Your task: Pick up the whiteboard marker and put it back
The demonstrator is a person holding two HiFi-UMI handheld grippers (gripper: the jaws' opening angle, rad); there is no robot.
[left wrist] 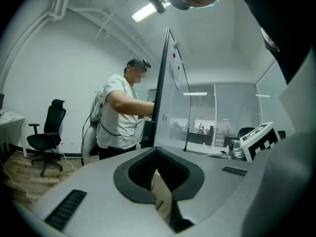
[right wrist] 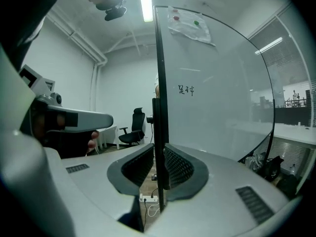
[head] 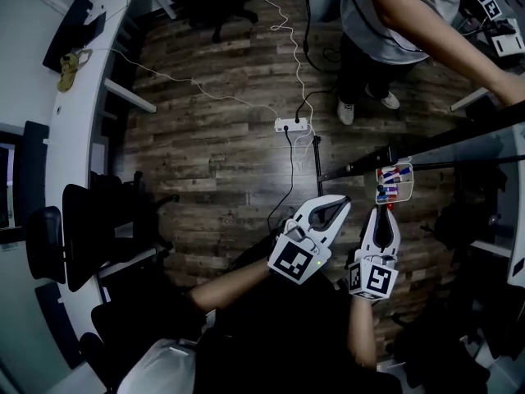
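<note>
A clear marker tray (head: 408, 180) holding several red and blue markers (head: 389, 174) hangs at the whiteboard's lower edge (head: 426, 144), which runs as a dark bar in the head view. My right gripper (head: 385, 211) points at the tray from just below it; a small red tip shows right at its fingertips. In the right gripper view its jaws (right wrist: 158, 154) stand apart with nothing pressed between them, and the whiteboard's dark side frame (right wrist: 160, 83) shows through the gap. My left gripper (head: 344, 200) hangs beside it on the left, its tips meeting (left wrist: 157, 151), with nothing held.
Another person (head: 394, 15) stands beyond the whiteboard (left wrist: 207, 98), also holding a marker-cubed gripper (head: 486, 2). A power strip (head: 292, 125) and white cables lie on the wooden floor. Black office chairs (head: 45, 245) stand along a curved white desk (head: 74, 138) at the left.
</note>
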